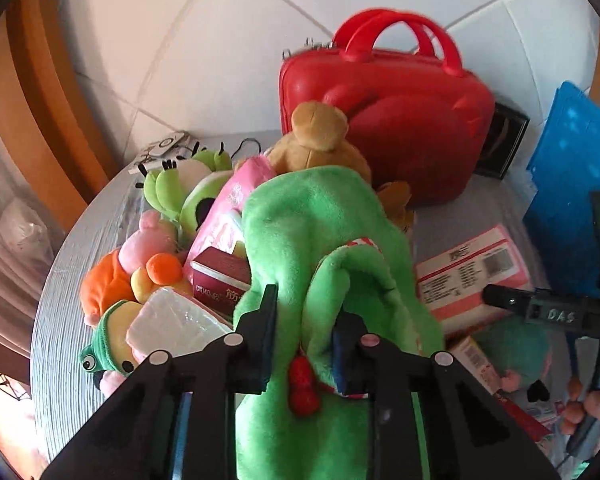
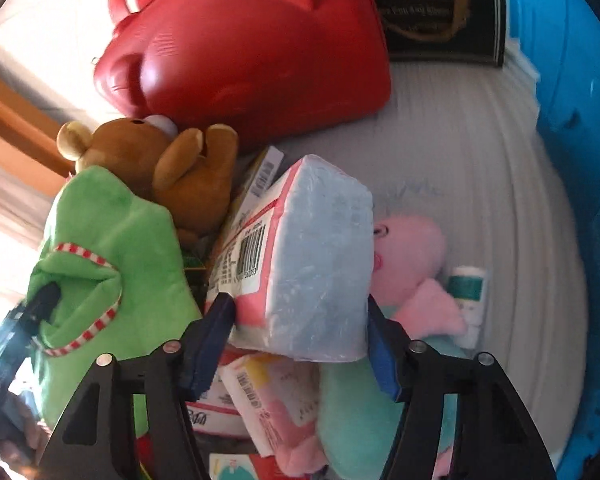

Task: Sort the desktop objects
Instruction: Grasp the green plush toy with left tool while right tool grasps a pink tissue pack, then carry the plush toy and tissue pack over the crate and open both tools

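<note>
Both tools clamped (plush, tissue pack).

Background surfaces only. Grey table with a ribbed surface, rim curving from 7 to 10 o'clock in the left wrist view. White tiled wall with diagonal grout lines, 11 to 1 o'clock. Orange-brown wooden frame at 9 to 10 o'clock, beside the wall.
</note>
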{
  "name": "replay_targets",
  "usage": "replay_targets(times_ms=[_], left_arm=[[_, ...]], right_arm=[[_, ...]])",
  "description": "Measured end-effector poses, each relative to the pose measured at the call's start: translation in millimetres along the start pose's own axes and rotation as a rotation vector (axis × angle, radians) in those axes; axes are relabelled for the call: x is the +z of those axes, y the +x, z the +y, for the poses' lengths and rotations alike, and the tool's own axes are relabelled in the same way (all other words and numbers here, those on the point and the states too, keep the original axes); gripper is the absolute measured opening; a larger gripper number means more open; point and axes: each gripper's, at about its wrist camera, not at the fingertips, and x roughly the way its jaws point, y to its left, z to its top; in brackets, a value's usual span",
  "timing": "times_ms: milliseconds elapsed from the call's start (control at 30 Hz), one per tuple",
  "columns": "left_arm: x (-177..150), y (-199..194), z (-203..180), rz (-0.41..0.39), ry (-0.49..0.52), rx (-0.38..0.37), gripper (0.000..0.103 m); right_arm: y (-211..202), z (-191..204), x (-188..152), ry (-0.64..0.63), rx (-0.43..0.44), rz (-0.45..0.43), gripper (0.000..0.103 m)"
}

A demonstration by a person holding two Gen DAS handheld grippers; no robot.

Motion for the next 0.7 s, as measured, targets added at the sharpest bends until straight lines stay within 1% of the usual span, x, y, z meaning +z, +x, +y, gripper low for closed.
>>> replay_targets(times_ms=[67,200,300,400,467,567,700], left_arm=[[0.2,-13.8,-2.1,-0.033,-0.005,-0.005,0.021],[3.5,-43.7,-3.7,-0.108,-0.013,-0.015,0.021],[4.9,-73.6,-7.8,-0.171,-0.013,-0.038,0.021],[3.3,-101.0,-13.2,-0.227,-0.003,-0.052,0.021],[1.2,-121.2,-19.6,-0.266,0.008,-0.066,0.021],[-2.6,-148.8,-31.7,-0.314,0.027,-0.103,0.021],[-6.3,-175.8,-53.9,-0.351,0.064,-0.153,0.021]], right_arm=[[-14.2,11.1,-3.6,-0.052,-0.012,-0.044,0.056],[-54.2,30.9,-13.8,-0.128,-0.032,-0.15,0.056],[-88.4,46.8,-23.8,-0.178,-0.052,-0.231,0.056],[-124.2,58.8,-35.2,-0.215,-0.1,-0.319,0.056],[-152.2,64.7,-48.2,-0.227,-0.131,-0.381,0.056],[-190.2,64.5,-66.9,-0.22,-0.154,-0.452,0.056],[-246.2,54.5,-102.7,-0.199,-0.178,-0.54,0.055]])
